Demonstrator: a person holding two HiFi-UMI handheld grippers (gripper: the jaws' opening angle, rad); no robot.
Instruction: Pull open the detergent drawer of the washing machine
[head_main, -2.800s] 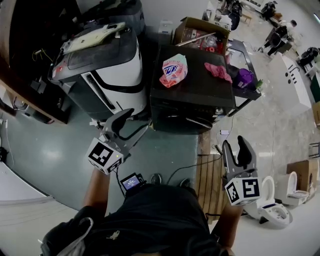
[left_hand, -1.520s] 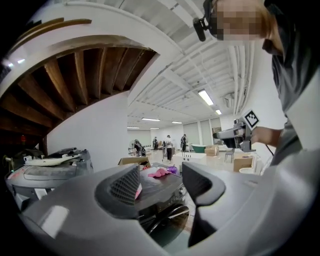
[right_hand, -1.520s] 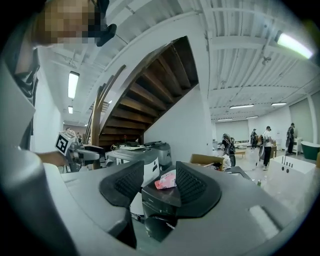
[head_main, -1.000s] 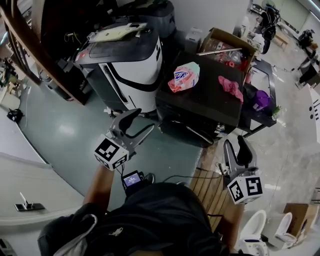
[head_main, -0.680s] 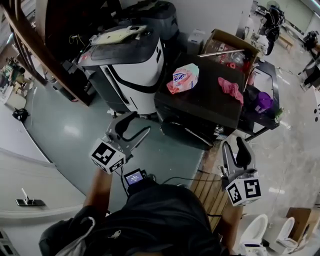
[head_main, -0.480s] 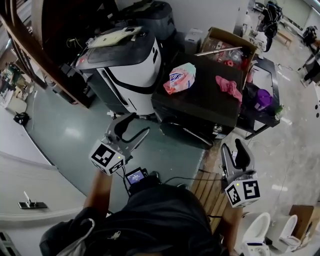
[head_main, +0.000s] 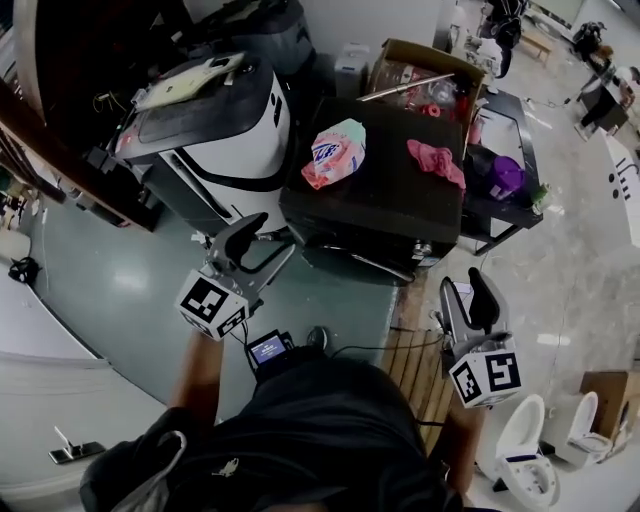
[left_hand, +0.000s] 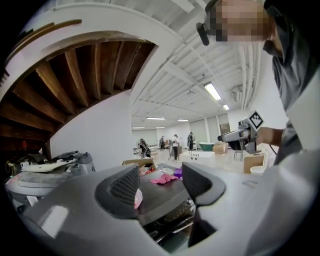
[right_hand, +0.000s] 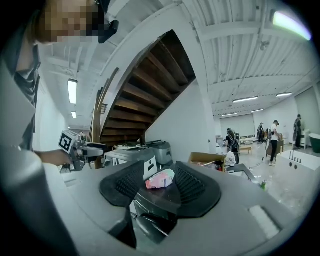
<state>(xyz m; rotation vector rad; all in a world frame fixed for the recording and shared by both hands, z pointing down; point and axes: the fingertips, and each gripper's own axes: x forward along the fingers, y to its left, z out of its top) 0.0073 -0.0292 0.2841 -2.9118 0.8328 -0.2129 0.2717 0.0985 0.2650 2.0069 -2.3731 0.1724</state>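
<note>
Black washing machine ahead, untouched; edged closer over the last second with left gripper and right gripper spread, empty. Approach only; detergent drawer not yet reached.

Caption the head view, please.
Left hand-held gripper and right hand-held gripper, open, face a black box-shaped appliance bearing a pink pouch.

On top: pink-and-white plastic bag near the left edge of the black box-shaped washing machine; crumpled pink cloth near the right edge, the 2 well apart.
Left: white-and-black rounded appliance, just beside the machine.
Behind: open brown cardboard box.
Right: purple plastic container.
Front: slatted wooden board on the floor, by the right corner.
</note>
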